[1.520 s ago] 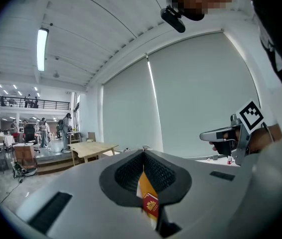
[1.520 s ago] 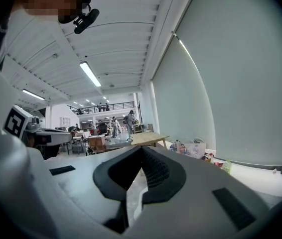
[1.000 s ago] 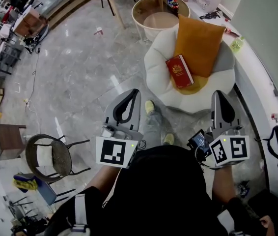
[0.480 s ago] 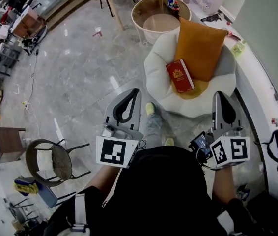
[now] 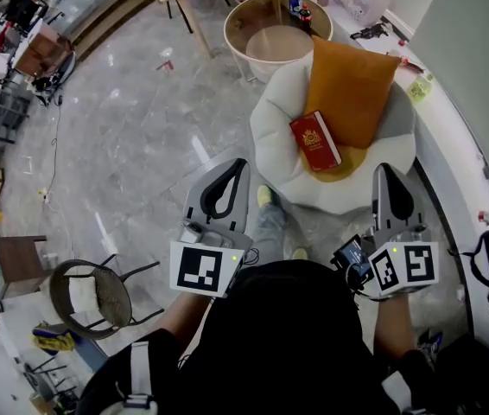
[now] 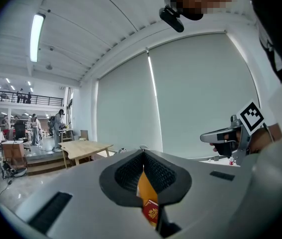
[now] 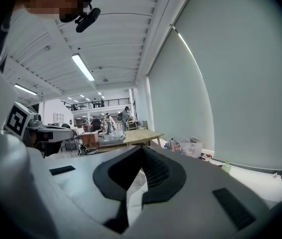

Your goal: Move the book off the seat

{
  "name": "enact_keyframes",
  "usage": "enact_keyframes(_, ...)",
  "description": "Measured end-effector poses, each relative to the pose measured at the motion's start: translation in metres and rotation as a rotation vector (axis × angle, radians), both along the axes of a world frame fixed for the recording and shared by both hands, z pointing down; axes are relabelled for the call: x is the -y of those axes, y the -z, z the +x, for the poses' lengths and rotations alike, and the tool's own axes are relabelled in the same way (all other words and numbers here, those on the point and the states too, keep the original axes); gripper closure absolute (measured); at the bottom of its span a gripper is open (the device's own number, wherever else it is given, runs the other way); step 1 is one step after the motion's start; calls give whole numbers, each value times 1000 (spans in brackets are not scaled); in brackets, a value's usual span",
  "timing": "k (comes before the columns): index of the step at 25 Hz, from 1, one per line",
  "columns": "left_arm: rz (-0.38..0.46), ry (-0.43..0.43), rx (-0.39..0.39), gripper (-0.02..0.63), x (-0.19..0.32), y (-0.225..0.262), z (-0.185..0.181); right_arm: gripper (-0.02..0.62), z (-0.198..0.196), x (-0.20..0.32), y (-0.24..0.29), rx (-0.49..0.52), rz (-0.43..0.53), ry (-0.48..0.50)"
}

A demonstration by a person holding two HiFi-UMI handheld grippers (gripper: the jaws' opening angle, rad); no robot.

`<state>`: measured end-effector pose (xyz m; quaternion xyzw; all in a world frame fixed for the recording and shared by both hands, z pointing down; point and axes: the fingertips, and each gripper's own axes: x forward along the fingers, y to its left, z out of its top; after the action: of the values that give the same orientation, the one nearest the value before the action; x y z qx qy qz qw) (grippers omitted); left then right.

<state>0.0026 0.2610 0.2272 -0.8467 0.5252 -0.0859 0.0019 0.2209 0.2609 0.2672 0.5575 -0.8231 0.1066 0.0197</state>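
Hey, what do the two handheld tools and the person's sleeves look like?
Both are light grey shells that taper to a narrow tip, lined inside with black ribbed pads. The left tool and the right tool each carry a white cube at the rear, printed with black square markers. The person wears black sleeves.

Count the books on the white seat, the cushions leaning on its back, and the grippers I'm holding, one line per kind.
Red book: 1
Orange cushion: 1
Grippers: 2, the left gripper and the right gripper
Total: 4
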Motion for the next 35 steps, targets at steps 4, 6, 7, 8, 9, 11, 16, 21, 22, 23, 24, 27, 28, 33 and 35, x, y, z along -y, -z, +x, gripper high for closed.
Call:
enact_keyframes(4,-24,-1,3,594,25,-6,-6,581,-6,26,-3,-5,-15,2)
enact_keyframes(6,-35,1,0,594,37,-10,-12,581,-12,39,-4,-12,-21,3)
enact_keyframes(7,-40,1,-1,594,43,-11,-14,581,-14,45,-6,-15,-25,1)
enact_keyframes(8,-44,0,-2,594,49,-13,-17,581,-16,51,-7,-15,-28,-3)
enact_keyframes(9,-46,-2,-3,594,56,-14,-19,581,-18,58,-8,-15,-32,-7)
enact_keyframes(11,-50,-6,-4,594,69,-15,-23,581,-20,70,-10,-20,-42,-15)
enact_keyframes(16,-59,-27,-3,594,108,-20,-37,581,-28,103,-14,-38,-63,-32)
enact_keyframes(21,-70,-59,-16,594,142,-25,-41,581,-36,129,-11,-68,-85,-63)
enact_keyframes(22,-71,-65,-20,594,149,-25,-42,581,-36,133,-15,-75,-83,-61)
enact_keyframes(23,-73,-70,-22,594,155,-25,-43,581,-36,138,-16,-79,-83,-63)
enact_keyframes(24,-76,-76,-23,594,162,-26,-44,581,-38,143,-17,-80,-85,-67)
enact_keyframes(27,-81,-89,-27,594,181,-29,-49,581,-42,159,-18,-86,-92,-82)
enact_keyframes(28,-83,-93,-29,594,187,-30,-50,581,-44,164,-18,-88,-94,-86)
enact_keyframes(33,-94,-111,-33,594,212,-33,-62,581,-55,185,-19,-99,-109,-101)
enact_keyframes(35,-96,-116,-36,594,221,-34,-66,581,-58,192,-20,-102,-113,-106)
